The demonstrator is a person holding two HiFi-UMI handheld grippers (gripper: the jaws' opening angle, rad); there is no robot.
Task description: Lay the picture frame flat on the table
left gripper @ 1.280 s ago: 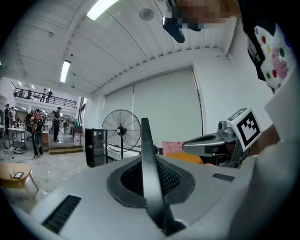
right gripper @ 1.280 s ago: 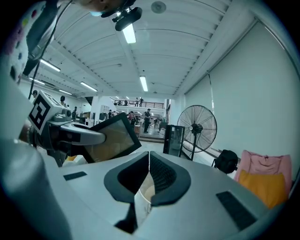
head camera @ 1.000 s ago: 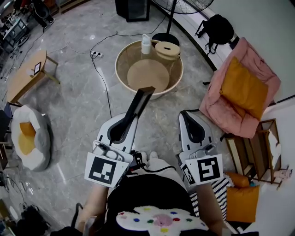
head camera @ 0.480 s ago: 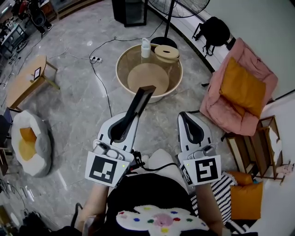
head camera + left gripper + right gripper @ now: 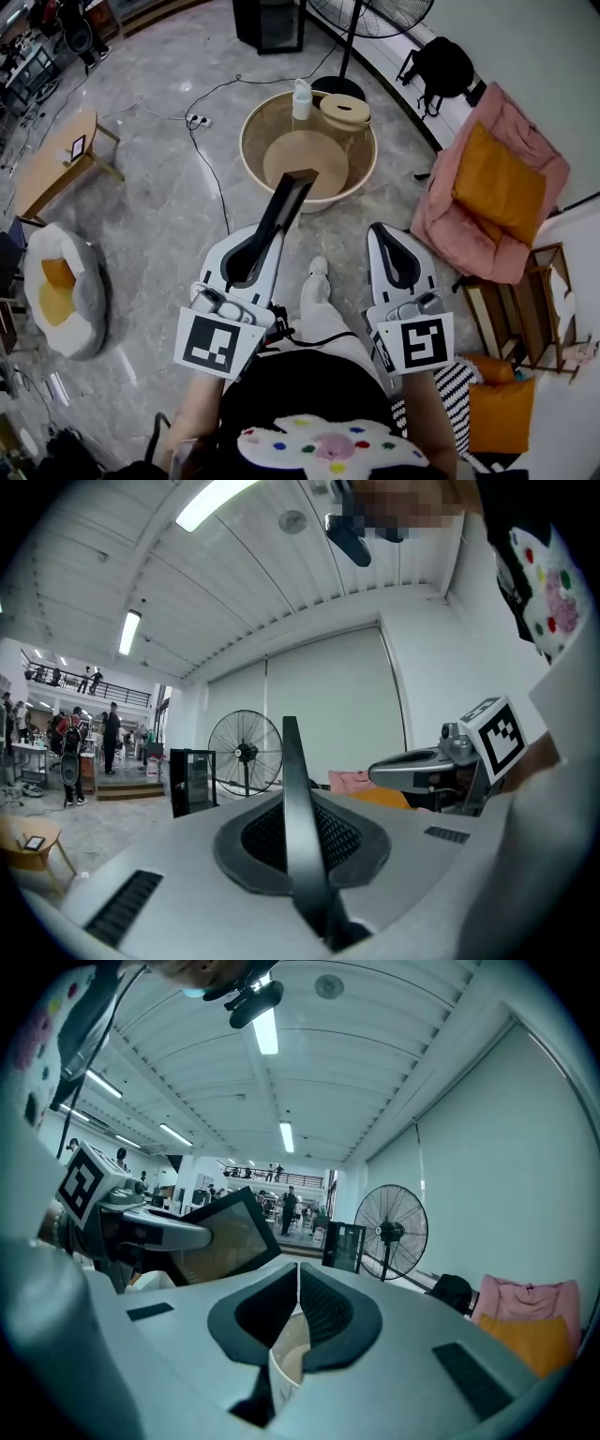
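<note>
Two grippers are showing: the left gripper (image 5: 266, 246) and the right gripper (image 5: 382, 231). One picture frame (image 5: 286, 202), one bottle (image 5: 301, 97) and one fan (image 5: 375, 13) are also showing.

A pink armchair (image 5: 439, 220) holds an orange cushion (image 5: 499, 183) near a backpack (image 5: 445, 61).

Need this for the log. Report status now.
Left gripper shut on picture frame, not yet laid down. Right gripper shut, empty. Round table ahead; bottle and round wooden piece on its far side.
</note>
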